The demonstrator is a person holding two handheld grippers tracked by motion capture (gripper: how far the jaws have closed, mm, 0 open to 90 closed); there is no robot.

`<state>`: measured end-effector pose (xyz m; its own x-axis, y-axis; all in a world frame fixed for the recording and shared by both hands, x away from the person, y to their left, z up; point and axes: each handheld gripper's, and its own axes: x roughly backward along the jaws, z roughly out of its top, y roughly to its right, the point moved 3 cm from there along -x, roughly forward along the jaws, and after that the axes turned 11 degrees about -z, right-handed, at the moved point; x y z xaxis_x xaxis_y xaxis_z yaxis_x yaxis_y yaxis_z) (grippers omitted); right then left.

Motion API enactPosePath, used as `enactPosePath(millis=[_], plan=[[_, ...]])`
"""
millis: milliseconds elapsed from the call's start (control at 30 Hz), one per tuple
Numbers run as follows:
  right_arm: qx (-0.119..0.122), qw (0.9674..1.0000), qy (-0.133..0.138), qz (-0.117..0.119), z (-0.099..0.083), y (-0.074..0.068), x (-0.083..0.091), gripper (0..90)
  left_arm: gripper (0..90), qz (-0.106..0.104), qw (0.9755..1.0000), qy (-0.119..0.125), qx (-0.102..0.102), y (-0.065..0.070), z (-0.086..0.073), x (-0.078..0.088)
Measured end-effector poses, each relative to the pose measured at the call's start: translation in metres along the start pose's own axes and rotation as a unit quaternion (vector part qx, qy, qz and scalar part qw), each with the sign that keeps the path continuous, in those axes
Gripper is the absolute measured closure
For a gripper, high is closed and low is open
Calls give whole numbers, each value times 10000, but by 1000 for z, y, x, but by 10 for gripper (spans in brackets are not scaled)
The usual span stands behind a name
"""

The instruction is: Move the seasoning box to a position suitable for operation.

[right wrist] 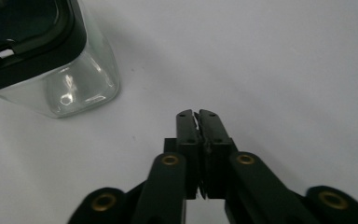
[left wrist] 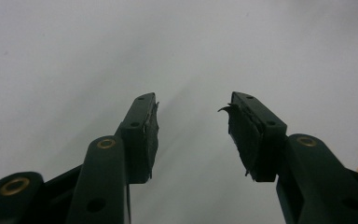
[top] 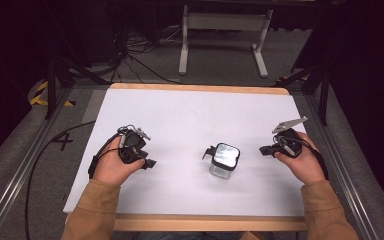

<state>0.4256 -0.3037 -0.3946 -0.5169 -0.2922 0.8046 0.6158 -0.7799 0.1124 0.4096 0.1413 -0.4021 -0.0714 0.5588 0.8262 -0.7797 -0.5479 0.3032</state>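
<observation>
A square clear glass jar point(top: 224, 161) with a black-rimmed lid stands on the white table point(top: 195, 115), right of centre; a small black latch juts from its left side. The same jar point(right wrist: 51, 56) fills the upper left of the right gripper view. My right gripper point(top: 263, 149) sits just right of the jar, apart from it, and its jaws point(right wrist: 197, 115) are pressed together with nothing between them. My left gripper point(top: 150, 163) rests well to the left of the jar. Its jaws point(left wrist: 193, 112) stand open over bare table, with frayed pads point(left wrist: 151, 135).
The table has a wooden edge point(top: 205, 222) at the front and another at the back. Black metal rails point(top: 350, 190) run along both sides. Behind the table stand a white metal frame point(top: 225, 30) and loose cables on grey floor.
</observation>
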Motion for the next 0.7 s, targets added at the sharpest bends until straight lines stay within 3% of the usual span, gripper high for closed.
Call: enactPosePath(millis=[233,433,600,700], plan=[[109,9993,272,246,4,-9,-1,900,514,-78,9998,163,-75,1,0,3],[289,9978,380,460,7,-19,-15,898,501,-110,9995,277,-137,4,0,5],[562,9953,601,516,11,-24,-29,897,494,-93,9995,268,-109,5,-4,7],[624,9946,589,577,14,-27,-36,897,495,-59,9996,274,-68,5,-8,8]])
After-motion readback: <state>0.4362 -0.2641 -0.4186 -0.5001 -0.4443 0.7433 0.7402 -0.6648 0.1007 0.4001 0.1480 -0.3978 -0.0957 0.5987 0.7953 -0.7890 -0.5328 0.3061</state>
